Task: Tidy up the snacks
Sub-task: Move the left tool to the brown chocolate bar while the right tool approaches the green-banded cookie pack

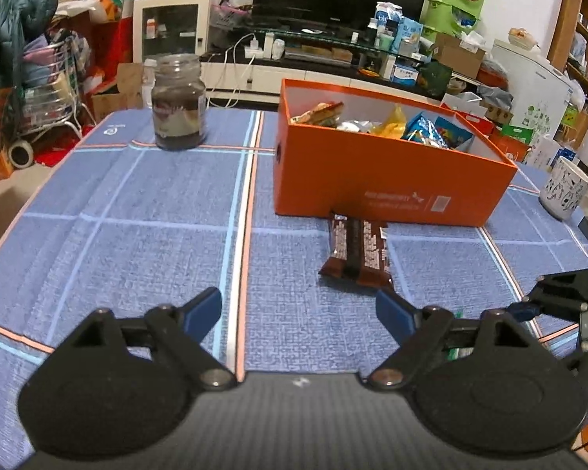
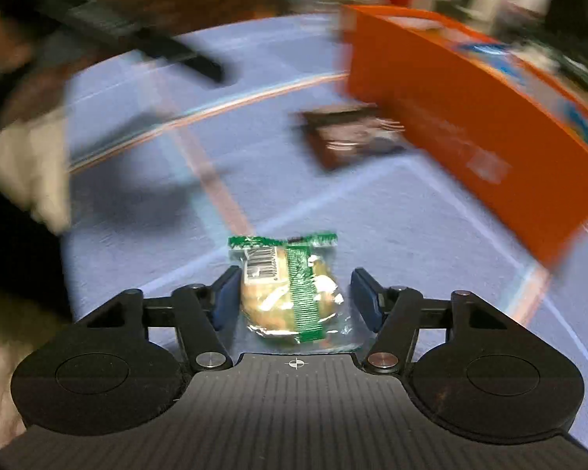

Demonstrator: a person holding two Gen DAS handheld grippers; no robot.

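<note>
The green-banded snack packet (image 2: 294, 290) lay on the blue counter (image 2: 333, 203) between my right tongs (image 2: 294, 297), long axis running 12 to 6, barcode end toward 12. One blue pad touched its side, the other stood just off, so the tongs were apart, not clamped. At 1 o'clock a brown wrapper (image 1: 358, 252) lay lengthwise against the orange box (image 1: 392, 180) of snacks. My left tongs (image 1: 298, 311) gaped empty. A jar (image 1: 179, 102) stood at 11, a mug (image 1: 564, 188) at 2.
</note>
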